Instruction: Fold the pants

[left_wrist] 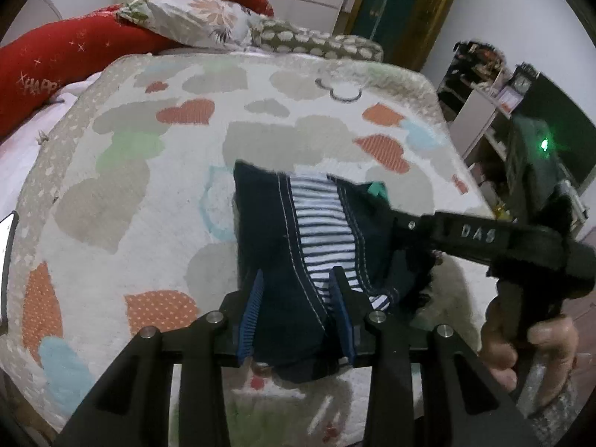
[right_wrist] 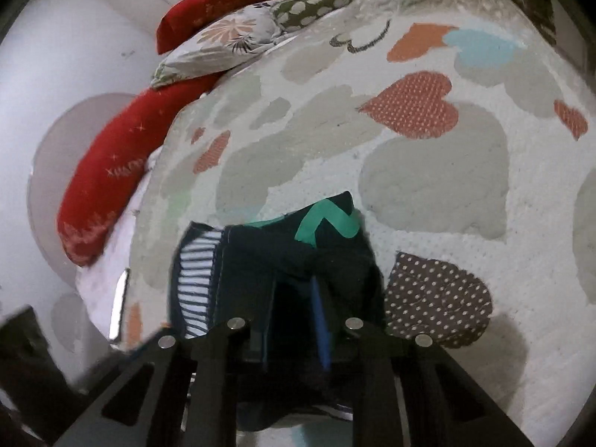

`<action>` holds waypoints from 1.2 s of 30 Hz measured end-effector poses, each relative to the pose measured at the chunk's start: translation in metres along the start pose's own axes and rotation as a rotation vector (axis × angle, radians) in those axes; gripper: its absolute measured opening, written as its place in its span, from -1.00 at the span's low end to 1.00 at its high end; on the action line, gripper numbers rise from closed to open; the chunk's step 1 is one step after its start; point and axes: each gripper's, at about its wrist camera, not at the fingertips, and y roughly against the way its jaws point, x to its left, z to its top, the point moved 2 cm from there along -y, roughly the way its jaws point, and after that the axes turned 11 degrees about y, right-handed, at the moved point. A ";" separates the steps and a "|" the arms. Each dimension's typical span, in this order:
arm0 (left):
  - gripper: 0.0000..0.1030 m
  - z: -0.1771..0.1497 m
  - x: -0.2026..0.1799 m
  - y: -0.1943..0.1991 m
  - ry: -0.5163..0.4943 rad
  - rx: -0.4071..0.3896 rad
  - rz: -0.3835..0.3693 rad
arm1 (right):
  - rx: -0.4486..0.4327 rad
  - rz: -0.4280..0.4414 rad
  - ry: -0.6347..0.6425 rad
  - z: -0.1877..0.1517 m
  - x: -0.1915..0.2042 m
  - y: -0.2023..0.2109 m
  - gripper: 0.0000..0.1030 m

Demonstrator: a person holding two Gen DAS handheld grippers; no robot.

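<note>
The pants (left_wrist: pixel 275 231) are small, navy, with a blue-and-white striped side panel and a green zigzag mark (right_wrist: pixel 327 219). They hang lifted above the bed blanket (left_wrist: pixel 141 193). My left gripper (left_wrist: pixel 298 283) is shut on the pants' near edge, cloth bunched between its blue pads (left_wrist: pixel 250 309). My right gripper (right_wrist: pixel 294 298) is shut on the pants (right_wrist: pixel 260 260) as well, its fingertips buried in dark cloth. In the left wrist view the right gripper (left_wrist: pixel 402 231) reaches in from the right, held by a hand.
The blanket (right_wrist: pixel 428 171) has grey clouds and orange hearts. Red pillows (left_wrist: pixel 67 56) and a floral pillow (left_wrist: pixel 193 18) lie at the bed's far end. A phone (left_wrist: pixel 7 260) lies at the left edge. Shelves and a dark cabinet (left_wrist: pixel 529 141) stand to the right.
</note>
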 end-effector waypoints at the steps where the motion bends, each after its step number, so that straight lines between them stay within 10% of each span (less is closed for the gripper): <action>1: -0.30 0.003 0.002 0.004 0.007 -0.012 -0.006 | -0.006 -0.008 0.011 0.002 0.004 0.003 -0.62; 6: -0.06 0.026 0.034 0.017 0.120 -0.065 0.012 | -0.076 -0.082 0.073 0.011 0.012 0.030 -0.54; 10: 0.12 0.033 0.055 0.008 0.207 -0.032 0.012 | -0.108 -0.083 0.076 0.007 0.003 0.042 0.01; 17: 0.55 0.037 0.049 -0.039 0.227 0.101 -0.139 | -0.087 -0.018 0.043 0.000 -0.012 0.023 0.38; 21: 0.47 0.037 0.038 -0.070 0.232 0.185 -0.193 | -0.045 0.007 0.016 0.002 -0.020 -0.004 0.38; 24: -0.23 0.038 0.032 -0.077 0.246 0.227 -0.254 | -0.012 0.085 -0.032 0.004 -0.025 -0.019 -0.09; 36: -0.27 0.098 0.015 -0.070 0.167 0.099 -0.162 | -0.063 0.103 0.012 0.059 -0.005 -0.012 -0.38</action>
